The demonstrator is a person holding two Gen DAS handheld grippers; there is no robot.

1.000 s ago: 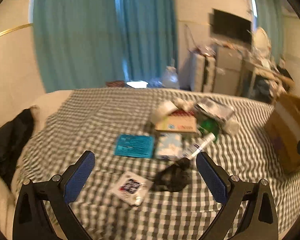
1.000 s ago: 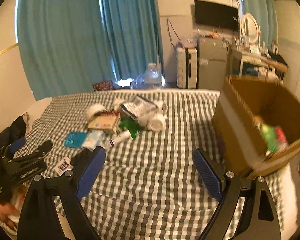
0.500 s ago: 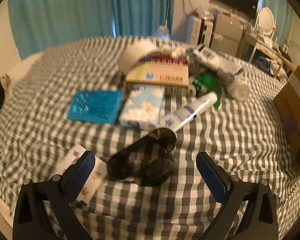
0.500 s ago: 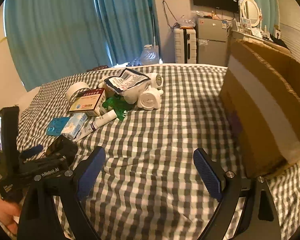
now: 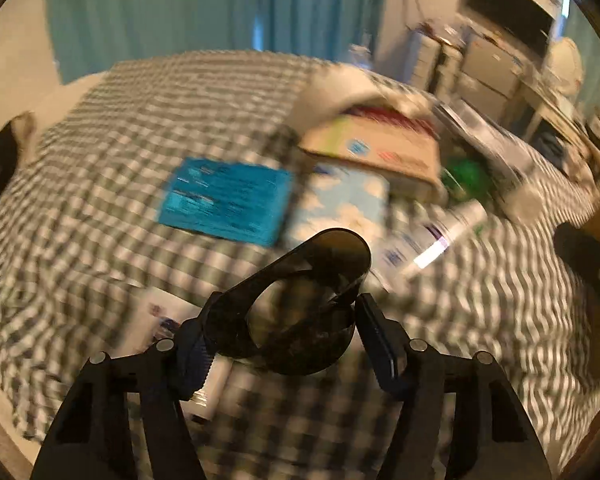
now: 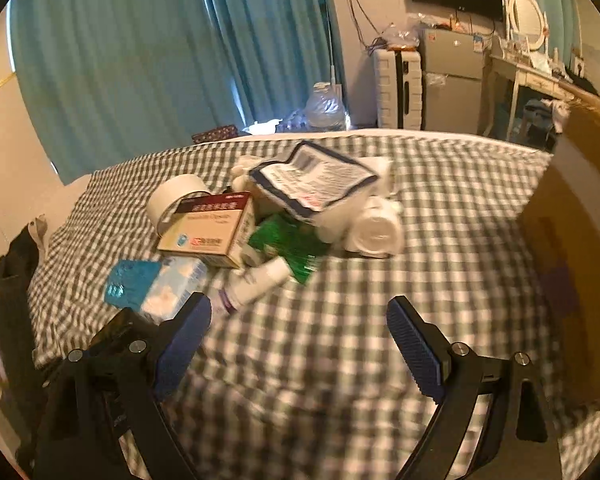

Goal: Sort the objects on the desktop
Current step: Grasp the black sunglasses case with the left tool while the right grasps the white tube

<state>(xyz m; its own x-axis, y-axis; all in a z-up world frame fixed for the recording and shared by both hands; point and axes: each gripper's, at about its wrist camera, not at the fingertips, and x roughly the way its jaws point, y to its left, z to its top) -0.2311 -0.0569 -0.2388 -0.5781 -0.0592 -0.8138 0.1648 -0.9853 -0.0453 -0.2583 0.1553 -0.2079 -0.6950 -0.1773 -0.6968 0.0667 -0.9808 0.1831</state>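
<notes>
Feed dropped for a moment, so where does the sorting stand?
Done: cannot tell; the cardboard box hides its inside. In hand: the left gripper has just been closing around the dark sunglasses; contact is unclear. The right gripper is open, empty. Left: medicine carton, tape roll, tube, teal packet.

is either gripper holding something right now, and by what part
The left gripper, whose jaws have just been closing, grips the dark sunglasses across the folded frame, a finger on each side. The right gripper is open, holding nothing.

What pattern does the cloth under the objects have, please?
The cloth has a grey-and-white check, clearest in the right wrist view.
</notes>
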